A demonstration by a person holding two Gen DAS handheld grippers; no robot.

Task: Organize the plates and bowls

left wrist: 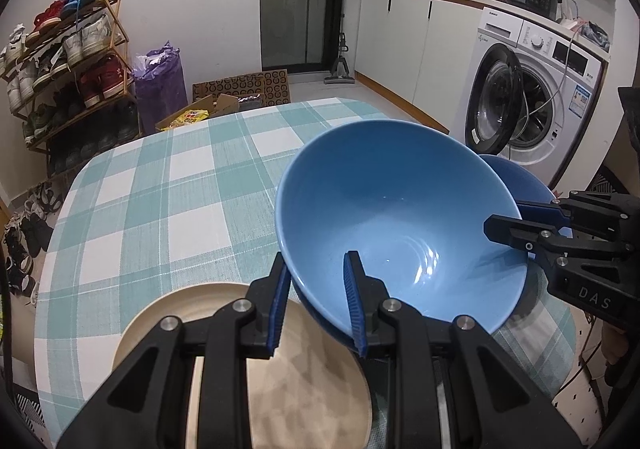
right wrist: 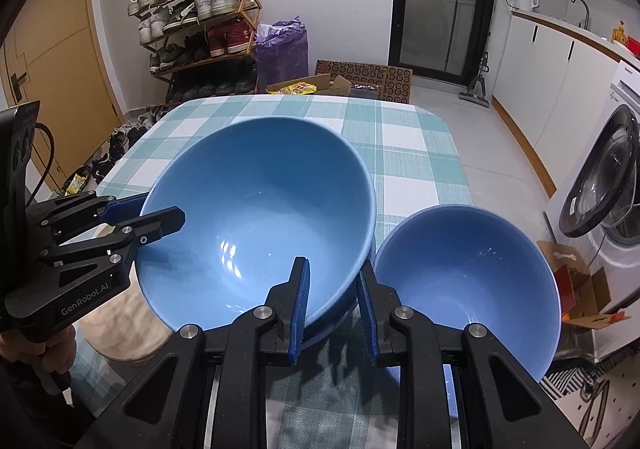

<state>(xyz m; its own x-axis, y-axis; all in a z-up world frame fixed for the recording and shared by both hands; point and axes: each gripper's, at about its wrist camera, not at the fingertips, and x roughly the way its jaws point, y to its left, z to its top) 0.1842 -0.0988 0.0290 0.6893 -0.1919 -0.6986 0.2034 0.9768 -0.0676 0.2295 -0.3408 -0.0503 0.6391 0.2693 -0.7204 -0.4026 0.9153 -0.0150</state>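
Checked table (left wrist: pixel 168 185), beige plate (left wrist: pixel 208 313), small bowl (right wrist: pixel 468 281)

Both views are evenly lit by cool indoor light from overhead, moderately bright and sharp at the centre. White glare spots sit low inside the large blue bowl (left wrist: pixel 400 217), and soft shadows fall on the checked desk (left wrist: pixel 168 185) beneath it. Fisheye distortion bends the walls and cabinets, and black vignetting fills the corners. The beige plate (right wrist: pixel 124 333) looks slightly blurred.

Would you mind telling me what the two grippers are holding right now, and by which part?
Both hold the large blue bowl by its rim: the left gripper and the right gripper on opposite sides, one finger inside, one outside.
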